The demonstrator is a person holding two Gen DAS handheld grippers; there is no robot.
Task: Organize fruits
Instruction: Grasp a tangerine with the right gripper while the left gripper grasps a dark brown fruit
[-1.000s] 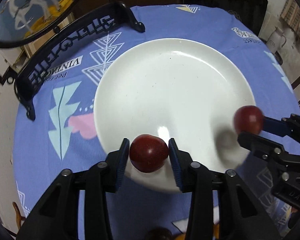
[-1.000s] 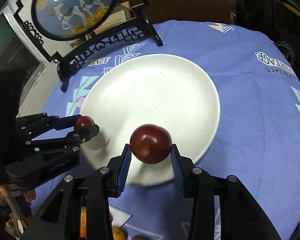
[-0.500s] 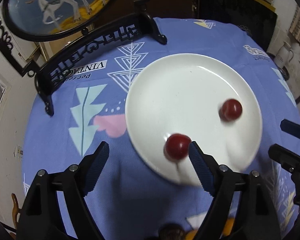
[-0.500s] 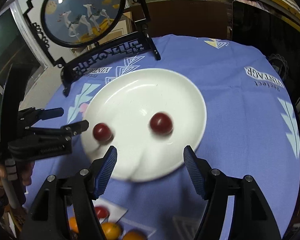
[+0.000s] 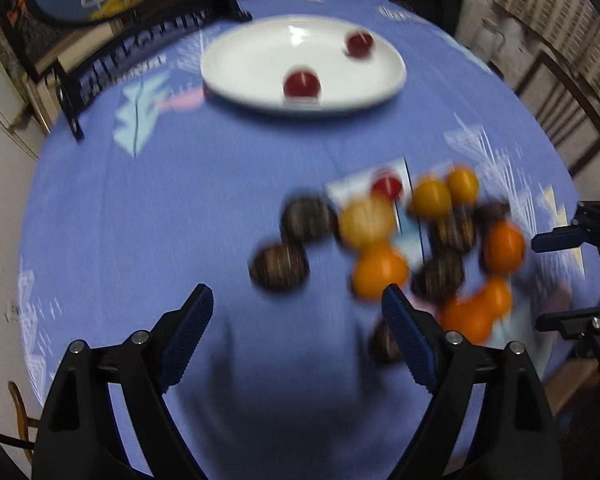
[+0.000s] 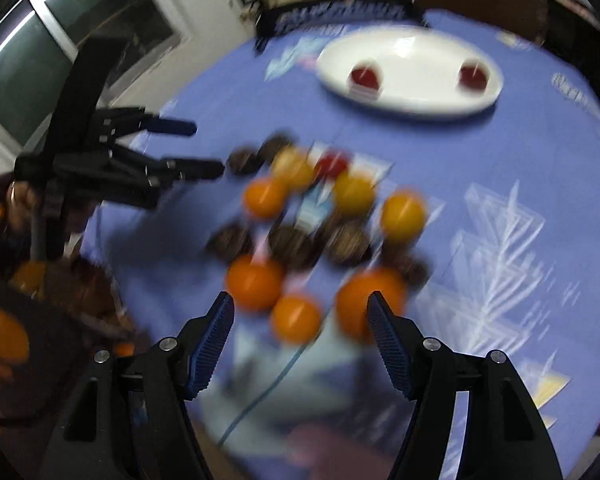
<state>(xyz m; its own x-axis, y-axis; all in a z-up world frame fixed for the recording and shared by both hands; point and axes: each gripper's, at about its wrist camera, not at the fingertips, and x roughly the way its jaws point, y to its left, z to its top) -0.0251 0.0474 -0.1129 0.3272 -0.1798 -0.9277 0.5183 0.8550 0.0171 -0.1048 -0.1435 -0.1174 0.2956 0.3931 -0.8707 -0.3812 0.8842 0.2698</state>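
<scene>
Two red fruits (image 5: 302, 83) (image 5: 359, 43) lie apart on the white plate (image 5: 236, 64) at the far side of the blue tablecloth; they also show in the right wrist view (image 6: 365, 76) (image 6: 474, 74). A blurred heap of orange fruits (image 5: 380, 269), yellow fruits (image 5: 432, 198), dark brown fruits (image 5: 279, 266) and one red fruit (image 5: 387, 185) lies nearer. My left gripper (image 5: 298, 306) is open and empty, above the cloth just short of the heap. My right gripper (image 6: 300, 312) is open and empty over the near orange fruits (image 6: 255, 287).
A round painted screen on a black stand (image 5: 100, 76) is behind the plate at the left. A wooden chair (image 5: 568, 120) stands at the right table edge. A window (image 6: 40, 60) and a person's hand (image 6: 20, 204) show at the left.
Both grippers opened and dropped their red fruits on the plate, then pulled back toward the near heap of fruit. The views are now motion blurred.
</scene>
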